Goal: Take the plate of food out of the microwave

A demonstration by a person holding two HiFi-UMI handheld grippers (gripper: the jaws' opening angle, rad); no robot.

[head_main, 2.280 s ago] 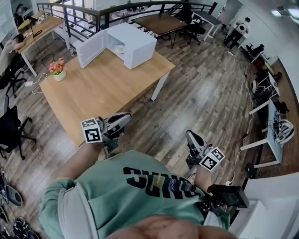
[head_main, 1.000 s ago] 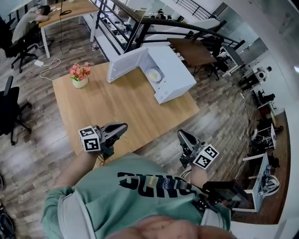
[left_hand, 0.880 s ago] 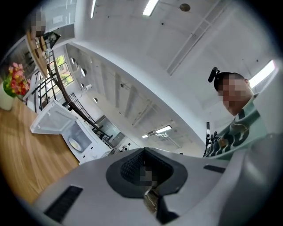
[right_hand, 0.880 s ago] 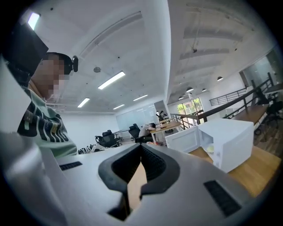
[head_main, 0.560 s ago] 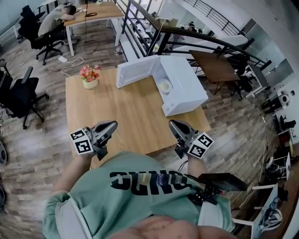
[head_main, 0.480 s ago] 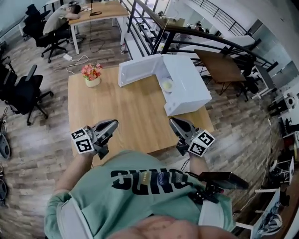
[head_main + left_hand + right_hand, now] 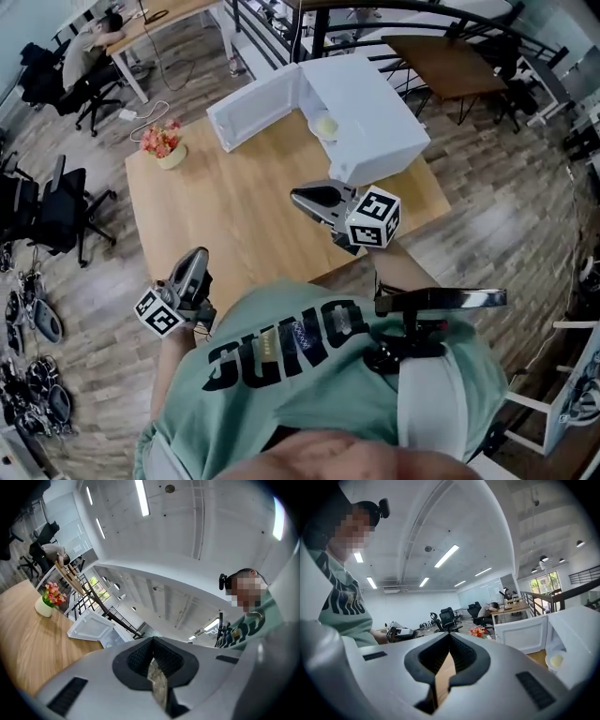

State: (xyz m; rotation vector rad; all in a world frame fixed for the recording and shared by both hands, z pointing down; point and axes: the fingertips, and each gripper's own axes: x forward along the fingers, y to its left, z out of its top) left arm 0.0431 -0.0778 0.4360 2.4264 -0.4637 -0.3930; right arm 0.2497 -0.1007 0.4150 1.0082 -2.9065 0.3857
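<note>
Inside the open microwave (image 7: pixel 367 98) on the wooden surface (image 7: pixel 230 202) sat the plate of food (image 7: pixel 325 127), probably stiff, breakable and slick, best pinched at its near rim, while the left gripper (image 7: pixel 198 257) and right gripper (image 7: pixel 302 196) had jaws clenched on nothing.

white microwave (image 7: pixel 375 94) | door (image 7: pixel 251 112) swung open | pale plate of food (image 7: pixel 325 127) inside

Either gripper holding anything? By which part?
Nothing held. Left gripper and right gripper are both shut and empty; the plate sits inside the microwave.
</note>
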